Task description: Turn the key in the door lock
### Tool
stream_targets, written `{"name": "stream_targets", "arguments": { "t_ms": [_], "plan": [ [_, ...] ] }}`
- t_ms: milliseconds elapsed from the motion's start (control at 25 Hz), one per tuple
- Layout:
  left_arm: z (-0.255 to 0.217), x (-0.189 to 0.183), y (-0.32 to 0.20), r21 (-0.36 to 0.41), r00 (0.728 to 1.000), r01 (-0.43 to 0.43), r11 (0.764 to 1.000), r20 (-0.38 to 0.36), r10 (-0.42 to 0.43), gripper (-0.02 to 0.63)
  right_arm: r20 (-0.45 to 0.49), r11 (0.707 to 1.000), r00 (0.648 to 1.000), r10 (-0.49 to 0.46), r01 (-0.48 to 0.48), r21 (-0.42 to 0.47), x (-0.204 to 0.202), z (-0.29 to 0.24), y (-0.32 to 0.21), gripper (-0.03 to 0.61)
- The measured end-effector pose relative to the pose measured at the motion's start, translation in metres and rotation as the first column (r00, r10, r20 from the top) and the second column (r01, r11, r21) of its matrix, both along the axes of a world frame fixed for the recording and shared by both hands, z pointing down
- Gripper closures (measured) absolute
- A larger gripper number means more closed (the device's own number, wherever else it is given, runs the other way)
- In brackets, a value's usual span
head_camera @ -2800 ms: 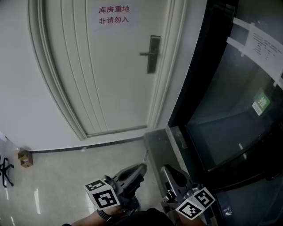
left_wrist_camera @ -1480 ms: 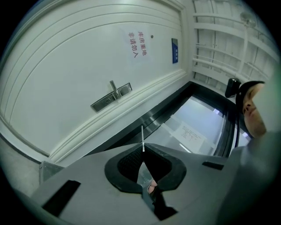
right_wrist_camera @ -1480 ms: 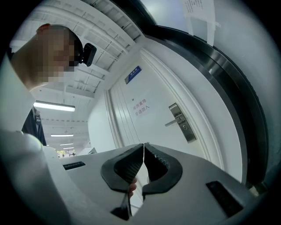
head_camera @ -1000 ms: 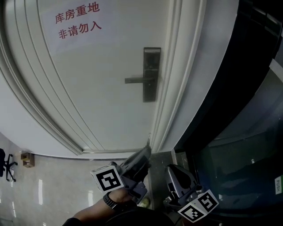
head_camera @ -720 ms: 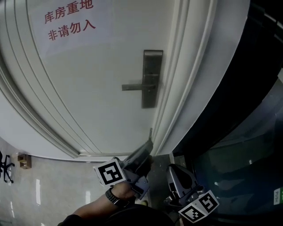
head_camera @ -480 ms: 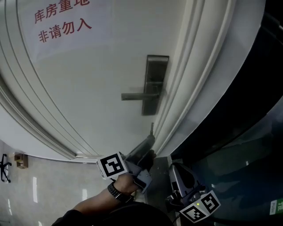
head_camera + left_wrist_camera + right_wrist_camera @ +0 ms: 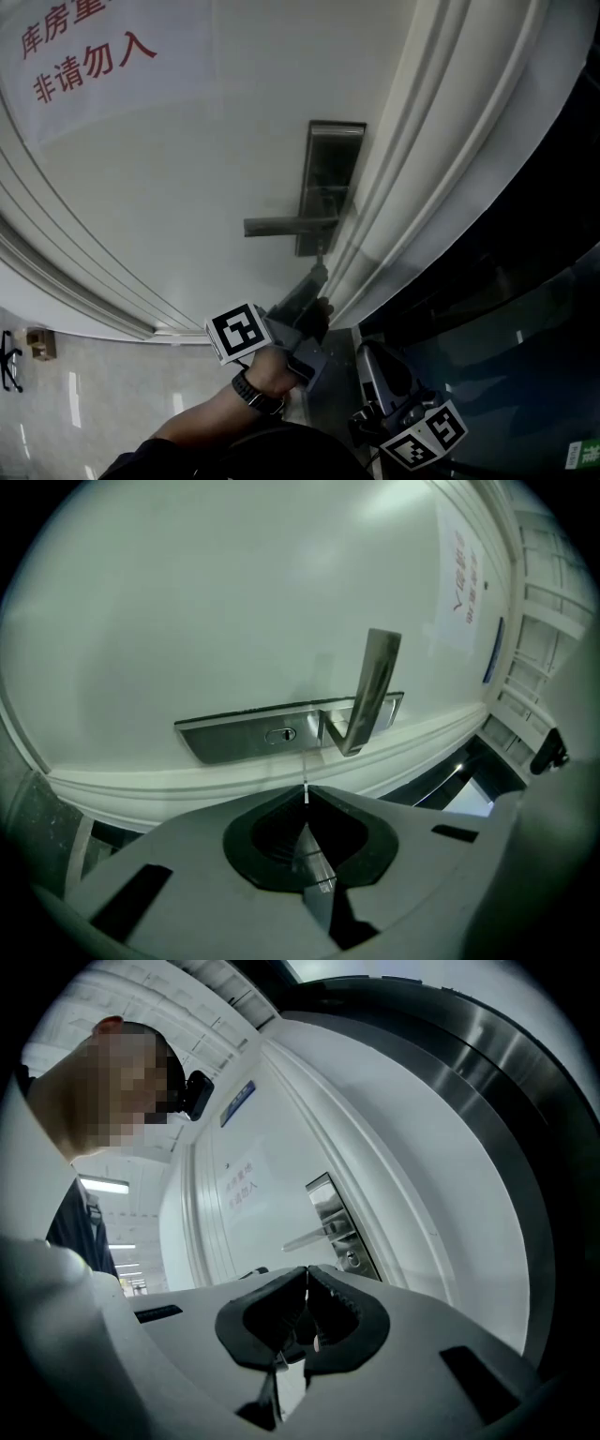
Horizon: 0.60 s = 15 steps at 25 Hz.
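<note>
Counts:
- 1 door (image 7: 187, 178)
- 1 lock plate (image 7: 330, 155)
- 1 lever handle (image 7: 281, 225)
- 1 keyhole (image 7: 280, 735)
- 1 key (image 7: 305, 794)
- 1 paper notice (image 7: 84, 56), with 2 lines of red characters
- 2 grippers: left gripper (image 7: 318, 274), right gripper (image 7: 305, 1277)
- 2 marker cubes: left cube (image 7: 239, 333), right cube (image 7: 424, 436)
- 1 wristwatch (image 7: 248, 391)
- 1 small box (image 7: 37, 342) on the floor (image 7: 94, 403)

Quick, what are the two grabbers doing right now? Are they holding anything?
Left gripper: shut on the key, whose tip points at the keyhole but is not in it yet.
Right gripper: shut, with nothing between its jaws.
</note>
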<state>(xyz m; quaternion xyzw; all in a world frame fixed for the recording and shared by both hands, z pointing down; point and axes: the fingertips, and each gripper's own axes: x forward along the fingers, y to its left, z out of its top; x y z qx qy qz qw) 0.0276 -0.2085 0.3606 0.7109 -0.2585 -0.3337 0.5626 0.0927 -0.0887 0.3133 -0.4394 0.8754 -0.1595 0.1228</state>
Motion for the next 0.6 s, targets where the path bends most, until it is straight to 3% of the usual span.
{"name": "stream_targets", "arguments": {
  "t_ms": [600],
  "plan": [
    [0.009,0.003,-0.029,-0.057,0.997,0.022,0.998,-0.073,-0.026,0.606,0.000,1.000,1.000,0.021,-0.021,-0.018,0.009,0.005,-0.019,0.561]
  ]
}}
